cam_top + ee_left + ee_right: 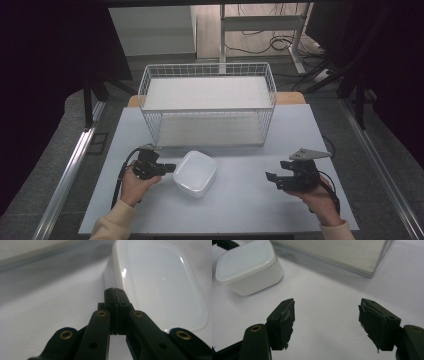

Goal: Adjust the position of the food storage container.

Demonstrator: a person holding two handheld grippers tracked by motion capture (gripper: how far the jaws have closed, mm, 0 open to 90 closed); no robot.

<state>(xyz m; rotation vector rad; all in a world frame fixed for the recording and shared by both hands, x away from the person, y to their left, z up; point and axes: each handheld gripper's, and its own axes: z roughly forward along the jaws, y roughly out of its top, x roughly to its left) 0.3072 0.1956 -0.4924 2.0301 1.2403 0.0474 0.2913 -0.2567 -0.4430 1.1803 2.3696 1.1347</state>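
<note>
The table (250, 200) is pale grey-white, and around it the room is dark, with cables on the floor at twelve o'clock. On the far half stands a white wire basket (207, 102), and in front of it, near the middle, sits the white plastic box (195, 173) with its lid on.

My left claw (169, 167) lies at nine o'clock of the box, with its tips at the box's side. It is clenched, the two jaws pressed flat together with nothing between them. I judge I hold it this way to push or steady the box with the tips, not to grasp it. My right claw (272, 181) waits at three o'clock of the box, well apart from it, and it is released, the jaws wide and empty.

The left gripper view shows my left claw (115, 291) meeting the corner wall of the box (160, 285); from the high view I cannot tell whether they touch or only stand just beside. The right gripper view shows the worn pads (287, 322) of my right claw (327, 315), the box (249, 267) at eleven o'clock, and the wooden floor board of the basket (342, 255).
</note>
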